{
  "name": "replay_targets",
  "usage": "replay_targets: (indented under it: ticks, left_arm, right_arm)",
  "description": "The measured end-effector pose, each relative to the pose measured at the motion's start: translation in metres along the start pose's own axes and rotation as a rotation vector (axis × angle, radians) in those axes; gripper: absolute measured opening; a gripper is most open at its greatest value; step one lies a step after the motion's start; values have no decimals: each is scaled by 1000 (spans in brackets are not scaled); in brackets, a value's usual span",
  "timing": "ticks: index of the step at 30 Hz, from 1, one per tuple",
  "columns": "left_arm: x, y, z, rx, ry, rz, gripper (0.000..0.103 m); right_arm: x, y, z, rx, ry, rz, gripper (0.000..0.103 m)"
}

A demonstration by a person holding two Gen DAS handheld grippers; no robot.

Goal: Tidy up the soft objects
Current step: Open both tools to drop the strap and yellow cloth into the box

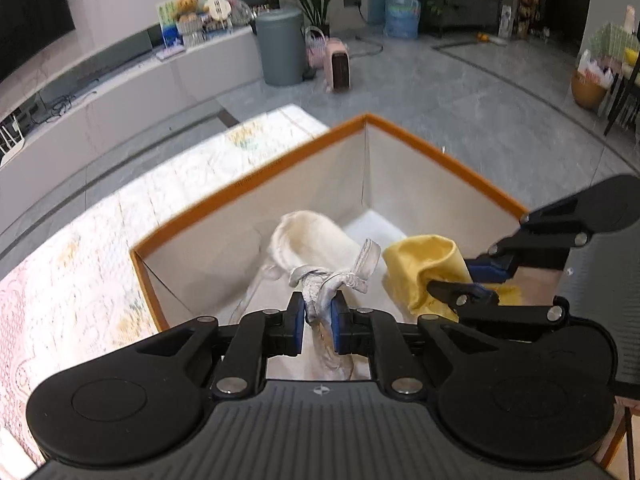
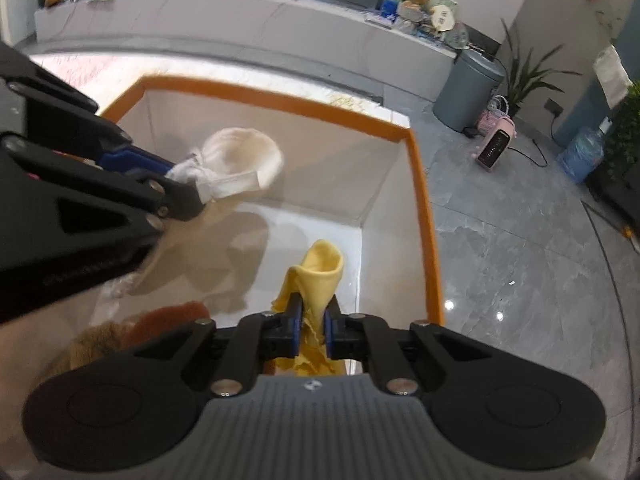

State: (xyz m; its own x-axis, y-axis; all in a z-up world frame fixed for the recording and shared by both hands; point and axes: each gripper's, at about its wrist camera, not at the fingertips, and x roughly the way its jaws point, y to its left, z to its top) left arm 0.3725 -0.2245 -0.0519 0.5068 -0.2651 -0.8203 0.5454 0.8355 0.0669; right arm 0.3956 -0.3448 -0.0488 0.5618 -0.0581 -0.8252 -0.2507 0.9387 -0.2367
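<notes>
My left gripper (image 1: 319, 312) is shut on a cream-white soft cloth item (image 1: 308, 244) with a grey knotted strap, held over the open white box with an orange rim (image 1: 440, 156). It also shows in the right wrist view (image 2: 240, 156). My right gripper (image 2: 312, 320) is shut on a yellow cloth (image 2: 320, 272), held over the same box (image 2: 420, 184) near its right wall. In the left wrist view the right gripper (image 1: 476, 280) and the yellow cloth (image 1: 420, 264) sit just right of my left one. A brown furry item (image 2: 140, 328) lies in the box at lower left.
The box stands on a pale patterned tabletop (image 1: 80, 280). Beyond are a grey tiled floor (image 2: 520, 240), a grey bin (image 1: 280, 48), a pink heater (image 1: 340, 64), a water jug (image 1: 402, 14) and a long white cabinet (image 1: 120, 88).
</notes>
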Motion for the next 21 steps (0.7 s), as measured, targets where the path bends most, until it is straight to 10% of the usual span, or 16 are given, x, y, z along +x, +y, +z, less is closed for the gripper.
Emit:
replay_targets:
  ticks: [14,21]
  left_arm:
    - [-26,-1,-6,-22,-32,-52,51]
    - [-56,4,-8,-64,-93,-57,52]
  right_arm:
    - [-10,1,-1,-41,24,-21,36]
    - [-36,6,-6,-28,-12,-31,60]
